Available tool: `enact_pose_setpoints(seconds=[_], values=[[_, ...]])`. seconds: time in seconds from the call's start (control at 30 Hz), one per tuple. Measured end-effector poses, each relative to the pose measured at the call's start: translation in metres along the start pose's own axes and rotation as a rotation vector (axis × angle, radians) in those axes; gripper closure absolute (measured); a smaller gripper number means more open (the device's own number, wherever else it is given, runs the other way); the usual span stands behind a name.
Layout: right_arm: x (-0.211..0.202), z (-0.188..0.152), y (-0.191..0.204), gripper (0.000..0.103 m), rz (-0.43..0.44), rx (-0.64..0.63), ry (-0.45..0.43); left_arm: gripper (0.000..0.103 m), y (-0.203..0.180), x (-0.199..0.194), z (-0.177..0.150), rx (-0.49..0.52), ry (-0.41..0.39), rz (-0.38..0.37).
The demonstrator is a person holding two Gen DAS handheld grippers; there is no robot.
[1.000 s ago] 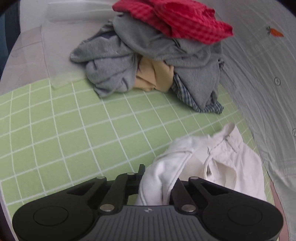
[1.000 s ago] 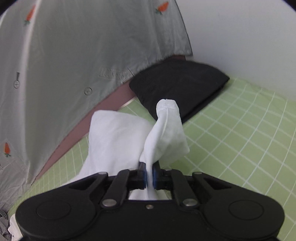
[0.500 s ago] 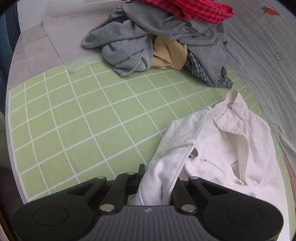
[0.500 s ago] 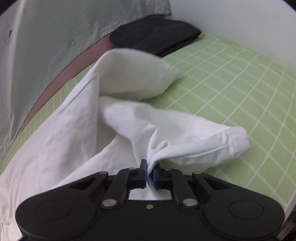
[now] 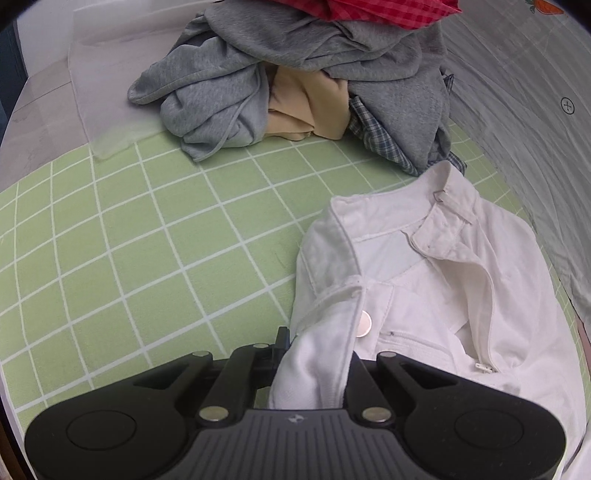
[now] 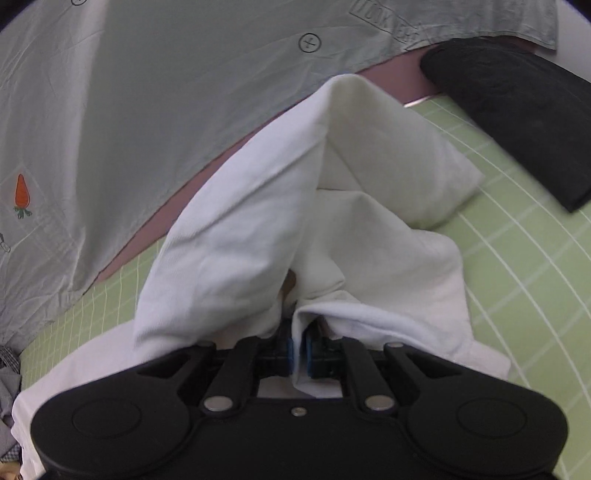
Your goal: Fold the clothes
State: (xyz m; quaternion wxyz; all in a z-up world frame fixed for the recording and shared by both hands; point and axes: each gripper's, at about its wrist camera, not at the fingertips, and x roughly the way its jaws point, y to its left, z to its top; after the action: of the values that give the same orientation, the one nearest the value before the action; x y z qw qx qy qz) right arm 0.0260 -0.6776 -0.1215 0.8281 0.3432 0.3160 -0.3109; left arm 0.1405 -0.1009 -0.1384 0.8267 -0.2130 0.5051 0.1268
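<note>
Looking along the left gripper [image 5: 314, 354], its jaws are closed on a bunched edge of the white garment [image 5: 424, 288], which rises out of the pinch and hides the fingertips. The garment lies spread on the green checked mat [image 5: 147, 258] to the right of the gripper, with an open collar, a small round button and a zip visible on it. At the far end of the mat sits a pile of unfolded clothes: a grey sweatshirt [image 5: 229, 85], a tan piece [image 5: 306, 107] tucked under it, a blue plaid piece [image 5: 384, 136] at the right foot of the pile, and a red checked piece [image 5: 369, 11] on top. The white collar reaches close to the plaid piece. A pale grey sheet [image 5: 517, 110] with small printed marks runs along the right edge.

Through the right wrist camera, the right gripper [image 6: 299, 350] is likewise clamped, its blue-padded fingers [image 6: 290, 350] pressed on a fold of the same white garment [image 6: 258, 221]. The cloth stands up from the pinch in a tent-like ridge and drapes down on both sides onto the mat [image 6: 535, 277]. A folded black garment [image 6: 517, 110] lies on the mat at the upper right, apart from the white one. The grey sheet [image 6: 147, 92], printed with a small orange carrot, fills the upper left.
</note>
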Motion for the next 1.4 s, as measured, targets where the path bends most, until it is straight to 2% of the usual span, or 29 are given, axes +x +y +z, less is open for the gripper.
enact_pose_setpoints(seconds=[0.07,0.2,0.27,0.37,0.43,0.53,0.63,0.77,0.93,1.03,1.17,1.27,1.33,1.4], values=[[-0.005,0.007,0.011,0.097,0.000,-0.029,-0.031,0.098,-0.001,-0.001,0.000,0.002,-0.005,-0.001],[-0.047,-0.011,0.003,0.097,-0.103,-0.118,-0.110,0.099,0.009,-0.002,0.001,-0.006,-0.010,0.017],[-0.076,-0.026,-0.024,0.097,-0.161,-0.090,-0.125,0.099,0.021,-0.007,0.004,0.000,-0.022,0.027],[-0.132,-0.061,-0.077,0.097,-0.323,-0.049,-0.143,0.097,0.039,-0.015,0.011,0.012,-0.042,0.029],[-0.160,-0.096,-0.119,0.097,-0.427,-0.022,-0.106,0.097,0.048,-0.018,0.015,-0.008,-0.047,0.036],[-0.180,-0.141,-0.158,0.097,-0.481,0.037,-0.020,0.092,0.053,-0.018,0.015,-0.022,-0.034,0.047],[-0.197,-0.165,-0.172,0.096,-0.453,0.097,-0.046,0.090,0.054,-0.018,0.013,-0.017,-0.016,0.032],[-0.190,-0.159,-0.173,0.096,-0.468,0.139,-0.050,0.097,0.060,-0.021,0.014,-0.022,-0.019,0.006],[-0.195,-0.164,-0.167,0.095,-0.471,0.096,-0.049,0.099,0.073,-0.032,0.030,-0.021,-0.053,-0.022],[-0.204,-0.169,-0.169,0.095,-0.437,0.139,-0.052,0.099,0.090,-0.040,0.045,-0.048,-0.078,-0.031],[-0.211,-0.184,-0.163,0.093,-0.388,0.166,-0.026,0.098,0.125,-0.034,0.064,-0.128,-0.064,-0.003],[-0.212,-0.199,-0.152,0.087,-0.382,0.152,-0.005,0.081,0.131,-0.033,0.066,-0.076,-0.050,0.034],[-0.213,-0.203,-0.146,0.081,-0.389,0.140,0.007,0.065,0.126,-0.038,0.065,-0.006,-0.061,0.072],[-0.213,-0.205,-0.138,0.075,-0.406,0.127,0.012,0.030,0.116,-0.050,0.060,0.070,-0.111,0.060]])
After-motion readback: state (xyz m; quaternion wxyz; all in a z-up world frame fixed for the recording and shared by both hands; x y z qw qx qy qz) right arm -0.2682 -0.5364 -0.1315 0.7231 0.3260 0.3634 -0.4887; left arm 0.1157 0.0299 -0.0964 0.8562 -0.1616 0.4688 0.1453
